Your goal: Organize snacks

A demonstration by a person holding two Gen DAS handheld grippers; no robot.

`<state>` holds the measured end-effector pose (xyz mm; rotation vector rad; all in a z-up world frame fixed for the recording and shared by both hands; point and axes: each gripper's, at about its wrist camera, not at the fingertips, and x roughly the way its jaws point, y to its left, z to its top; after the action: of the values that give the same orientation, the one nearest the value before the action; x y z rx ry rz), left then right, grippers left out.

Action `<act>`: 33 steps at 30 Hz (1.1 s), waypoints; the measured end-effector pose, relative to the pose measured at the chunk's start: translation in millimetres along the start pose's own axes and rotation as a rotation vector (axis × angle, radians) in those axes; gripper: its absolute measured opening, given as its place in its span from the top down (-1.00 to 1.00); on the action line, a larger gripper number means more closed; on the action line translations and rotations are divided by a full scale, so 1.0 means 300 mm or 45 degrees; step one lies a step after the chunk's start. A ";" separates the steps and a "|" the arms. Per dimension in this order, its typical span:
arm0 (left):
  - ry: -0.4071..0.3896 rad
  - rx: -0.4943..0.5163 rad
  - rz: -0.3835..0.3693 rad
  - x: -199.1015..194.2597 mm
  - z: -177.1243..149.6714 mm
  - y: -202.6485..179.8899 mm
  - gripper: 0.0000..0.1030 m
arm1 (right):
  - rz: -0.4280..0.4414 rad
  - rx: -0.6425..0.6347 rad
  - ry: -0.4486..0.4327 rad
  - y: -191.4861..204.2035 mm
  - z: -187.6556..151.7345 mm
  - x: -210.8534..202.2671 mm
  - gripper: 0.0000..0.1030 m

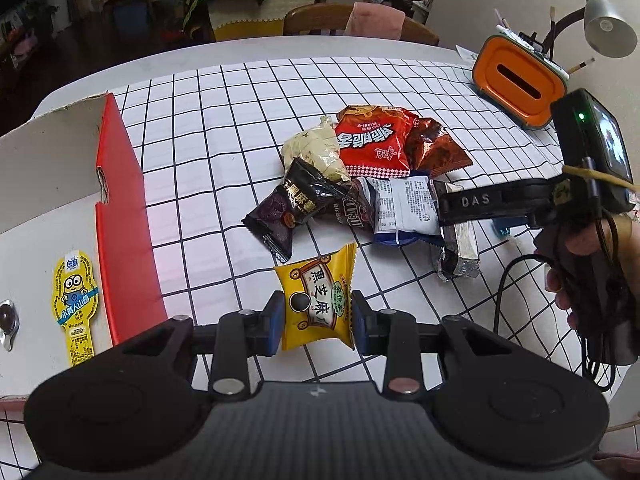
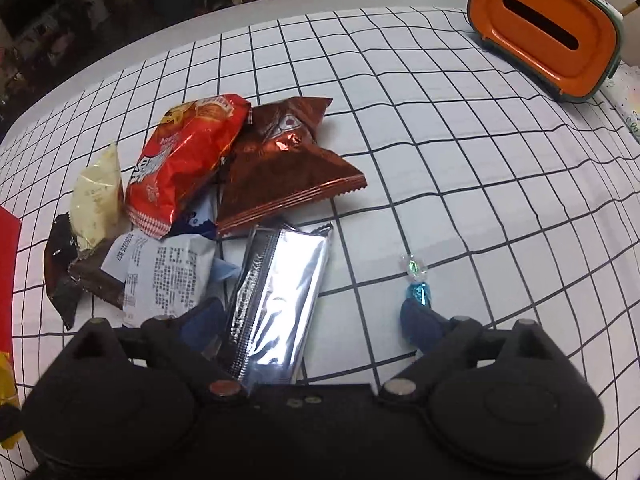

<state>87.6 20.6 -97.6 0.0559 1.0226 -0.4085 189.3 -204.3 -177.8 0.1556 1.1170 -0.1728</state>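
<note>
Left claw: clenched on the yellow sesame packet; you have it pinched by both side edges between the blue pads, and it appears lifted off the desk.
Right claw: spread wide and gripping nothing; the silver foil bar lies between its fingers, against the left one, with a gap to the right one.
Box: the white and red cardboard box stands to the left of your left claw, close by; its inside is not visible, so you cannot count what has gone in.
Pile: ahead of both claws, well within reach, and untidy.
Pile contents: red chip bag, brown foil bag, cream packet, black sesame packet, dark brown wrapper and white printed pouch, all overlapping or touching.
Loose candy: a small blue-wrapped sweet lies just ahead of the right claw's right fingertip, apart from the pile.
Progress: early, by my reading; one snack is in hand, and most of the snacks in view lie unsorted on the desk.
Left to do: carry the yellow packet leftward to the box, likely its destination, then take the silver bar, the sweet and the six heaped packets.
Watch for: the heaped bags overlap, so pulling one may drag its neighbours.
Background: an orange tissue box sits far ahead to the right, outside the job.
</note>
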 end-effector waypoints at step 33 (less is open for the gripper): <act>-0.007 -0.009 0.035 -0.041 -0.016 -0.001 0.36 | 0.016 -0.066 -0.081 0.058 -0.072 -0.111 0.19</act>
<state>78.0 25.3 -89.7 0.0628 1.0171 -0.3799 159.8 -180.6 -156.4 0.1100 1.0558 -0.1369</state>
